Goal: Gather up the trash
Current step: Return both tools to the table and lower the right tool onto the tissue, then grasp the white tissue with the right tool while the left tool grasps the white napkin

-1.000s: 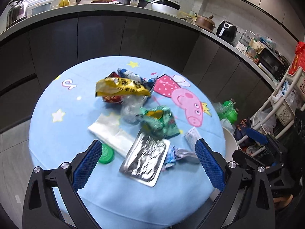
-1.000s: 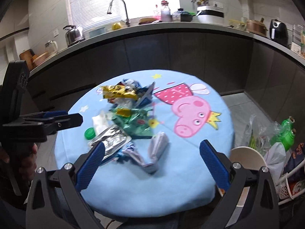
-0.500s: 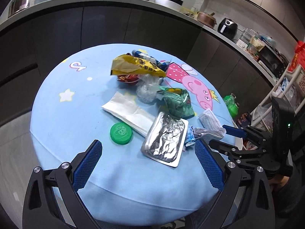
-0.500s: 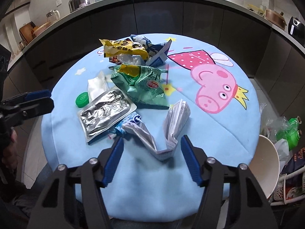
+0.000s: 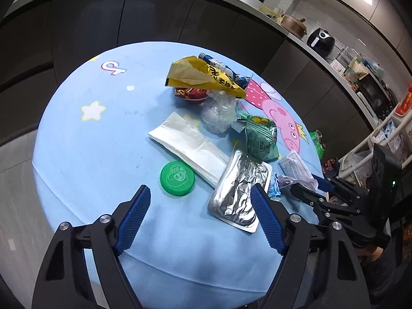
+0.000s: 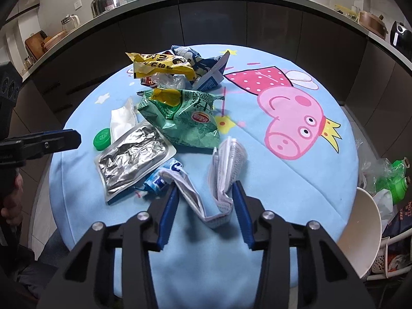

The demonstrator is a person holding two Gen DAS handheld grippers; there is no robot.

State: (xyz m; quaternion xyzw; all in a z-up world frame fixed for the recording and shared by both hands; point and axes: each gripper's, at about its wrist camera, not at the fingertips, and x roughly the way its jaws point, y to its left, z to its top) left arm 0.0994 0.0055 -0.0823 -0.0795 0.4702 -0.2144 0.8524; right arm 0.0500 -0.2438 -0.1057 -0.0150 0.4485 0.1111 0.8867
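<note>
Left wrist view: left gripper (image 5: 199, 193) fingers apart and closing at lower centre, nothing pressed; green cap (image 5: 177, 174) just above the gap, foil pouch (image 5: 240, 191) beside the right finger. Trash sits mid-frame on the blue bench (image 5: 90, 154).

Right wrist view: right gripper (image 6: 204, 193) fingers closing around the folded paper leaflet (image 6: 226, 170) at lower centre; pads flank it, contact unclear. Green snack bag (image 6: 185, 118) above.

Red "NGYI" on the dark bag (image 6: 405, 212).
</note>
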